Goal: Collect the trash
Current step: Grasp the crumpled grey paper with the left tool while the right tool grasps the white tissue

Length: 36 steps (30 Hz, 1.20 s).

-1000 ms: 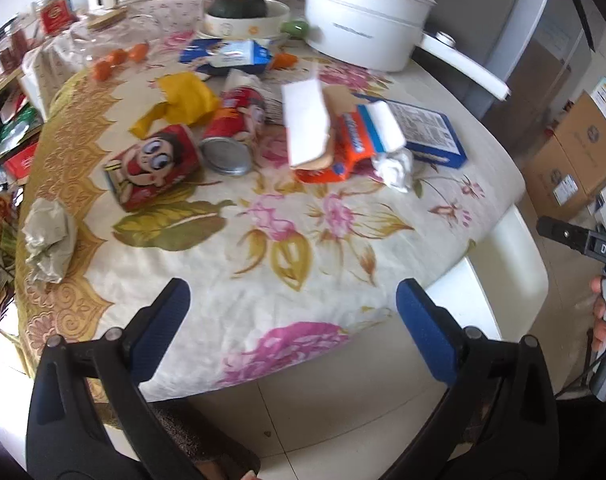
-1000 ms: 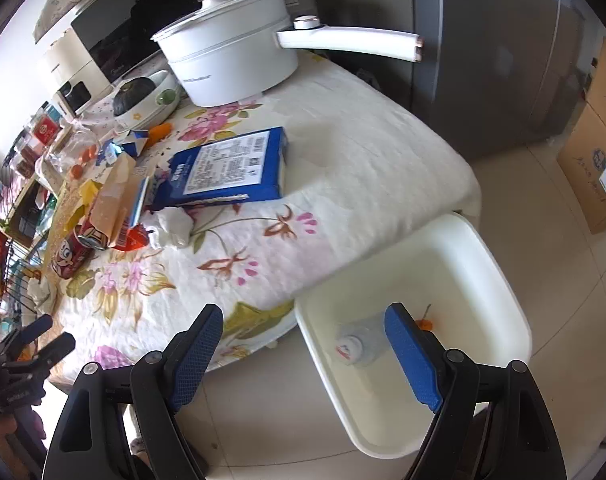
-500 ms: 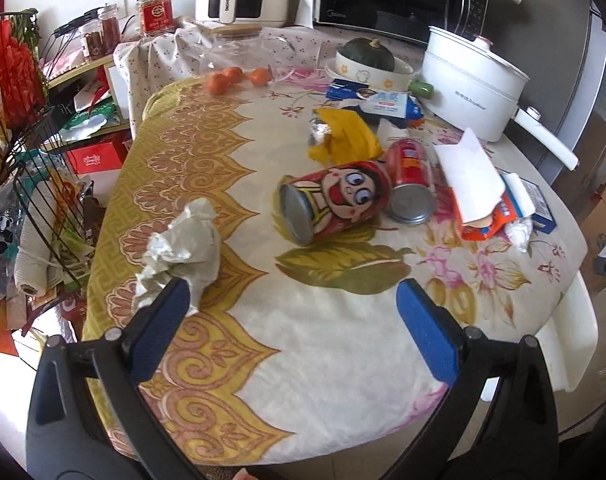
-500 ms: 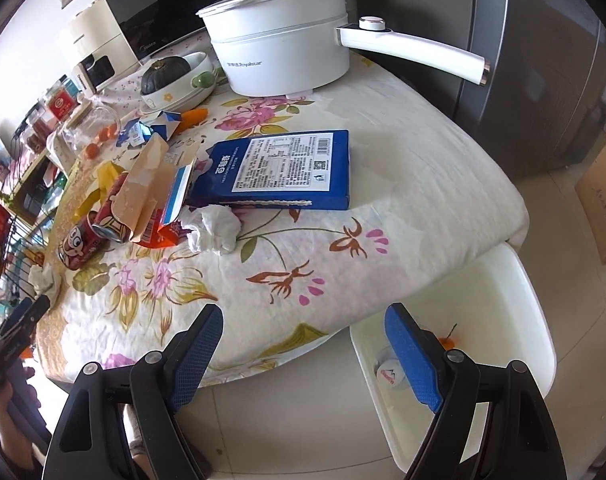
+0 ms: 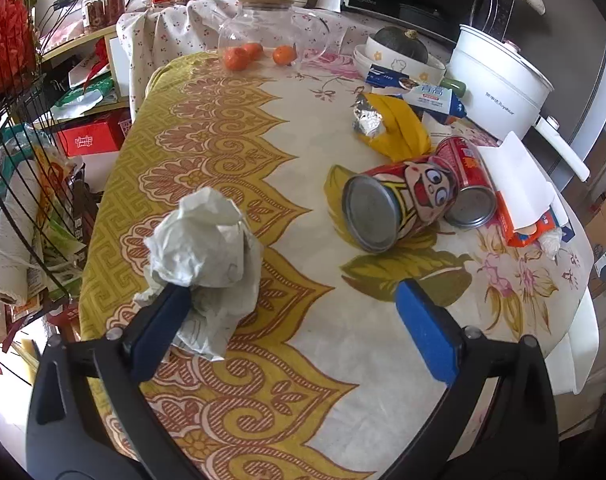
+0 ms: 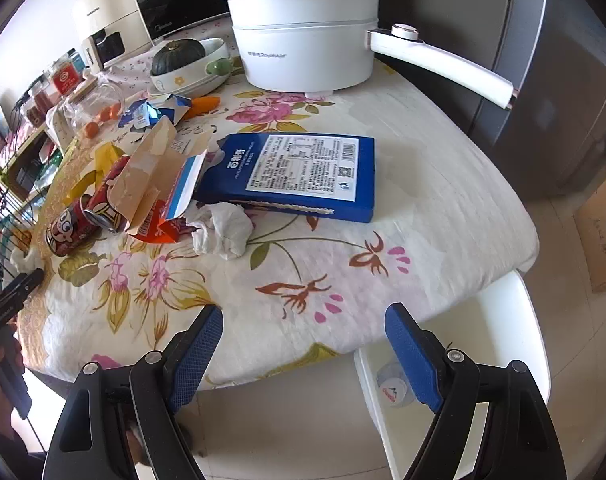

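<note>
In the left wrist view my left gripper [image 5: 293, 320] is open over the yellow-patterned end of the tablecloth. A crumpled grey-white paper ball [image 5: 207, 248] lies just beyond its left finger [image 5: 163, 328], unpressed. Two red cartoon cans [image 5: 391, 204] lie on their sides further right, beside a yellow wrapper [image 5: 395, 132]. My right gripper [image 6: 303, 336] is open and empty above the table's near edge. Ahead of it lie a crumpled tissue [image 6: 223, 230], a blue box [image 6: 299, 176] and a torn carton [image 6: 159, 184]. A white bin [image 6: 503, 340] on the floor holds a small bottle [image 6: 393, 384].
A white electric pot [image 6: 303, 40] with a long handle [image 6: 443, 64] stands at the back, next to a bowl with a squash [image 6: 179, 56]. A glass jar and small oranges [image 5: 243, 54] sit at the far end. A wire rack [image 5: 19, 200] stands left of the table, cardboard boxes [image 6: 599, 240] right.
The left gripper swung left along the table and lower, bringing the crumpled paper ball up to its left finger. The right gripper shifted over the table edge; the bin slid toward the lower right.
</note>
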Tool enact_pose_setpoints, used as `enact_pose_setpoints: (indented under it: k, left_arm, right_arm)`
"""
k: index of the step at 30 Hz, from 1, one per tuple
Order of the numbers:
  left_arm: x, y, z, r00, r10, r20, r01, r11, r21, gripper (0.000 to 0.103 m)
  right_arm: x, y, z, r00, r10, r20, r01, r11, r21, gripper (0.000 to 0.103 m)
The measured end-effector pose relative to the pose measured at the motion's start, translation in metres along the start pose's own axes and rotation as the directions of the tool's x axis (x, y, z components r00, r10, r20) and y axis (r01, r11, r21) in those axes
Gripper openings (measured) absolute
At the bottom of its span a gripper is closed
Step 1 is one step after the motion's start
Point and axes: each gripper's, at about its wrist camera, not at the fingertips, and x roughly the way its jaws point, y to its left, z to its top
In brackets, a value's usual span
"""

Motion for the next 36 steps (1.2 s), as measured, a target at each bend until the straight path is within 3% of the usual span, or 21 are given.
enact_pose_setpoints:
  k: [3,7,14,26,31,33,35,36]
  left_arm:
    - [-0.001,0.004,-0.001,1.000,0.002,0.010,-0.002,1.000,0.009,0.095]
    - [-0.003,0.011,0.000,1.000,0.014,0.019,-0.015,1.000,0.010,0.081]
    - [-0.001,0.029,0.000,1.000,0.017,0.025,-0.016,0.999,-0.034,0.075]
    - [0.001,0.041,0.005,0.997,0.064,0.035,-0.063,0.997,-0.033,0.033]
    - [-0.002,0.038,0.005,0.997,0.061,0.038,-0.060,0.998,-0.037,0.030]
    - [-0.005,0.034,0.006,0.999,0.035,0.040,-0.034,0.999,-0.040,0.029]
    - [-0.008,0.027,0.008,0.999,0.016,0.045,-0.015,0.999,-0.033,0.029]
    - [-0.009,0.022,0.009,0.999,0.003,0.046,-0.002,1.000,-0.026,0.029]
  right_arm:
    - [0.006,0.008,0.003,1.000,0.009,0.000,-0.009,1.000,-0.005,0.085]
    - [0.017,0.023,0.009,1.000,0.017,0.010,-0.017,1.000,-0.015,0.085]
    - [0.039,0.040,0.018,0.999,0.017,0.034,-0.017,1.000,-0.012,0.085]
    - [0.068,0.060,0.031,0.996,0.006,0.086,-0.005,1.000,-0.011,0.085]
    - [0.074,0.065,0.034,0.992,-0.004,0.128,0.008,0.999,-0.035,0.083]
    - [0.076,0.065,0.035,0.990,0.003,0.138,0.003,0.999,-0.045,0.074]
    - [0.078,0.065,0.035,0.991,0.019,0.130,-0.012,0.998,-0.056,0.049]
    - [0.079,0.065,0.035,0.992,0.025,0.123,-0.018,0.998,-0.060,0.042]
